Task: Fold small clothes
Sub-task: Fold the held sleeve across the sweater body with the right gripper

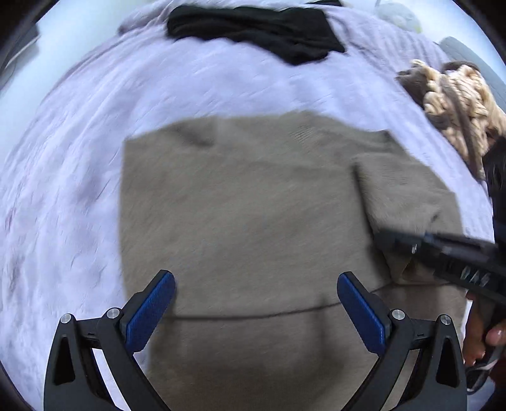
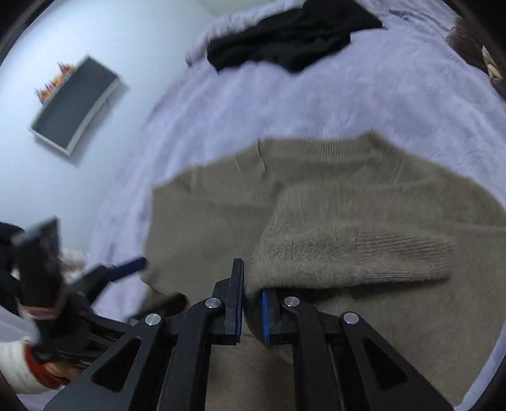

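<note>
This is a bedroom in a home. A bed (image 1: 221, 82) covered with a pale lilac blanket fills both views. On the bed lie a tan knit sweater (image 1: 246, 205), a black garment (image 1: 253, 28) beyond it, and a chunky cream knit throw (image 1: 455, 95) at the bed's edge.

We note a bed covered with a pale lavender, wrinkled bedspread (image 1: 221, 85) filling most of both views. In the right wrist view, a plain pale wall (image 2: 95, 38) occupies the upper left, bearing a dark rectangular panel (image 2: 76, 104) in a light frame, with small orange shapes along its top edge; blur hides what they are. Light is cool and even. At the right edge of the left wrist view lies a chunky beige-and-brown knit throw (image 1: 455, 98).
</note>
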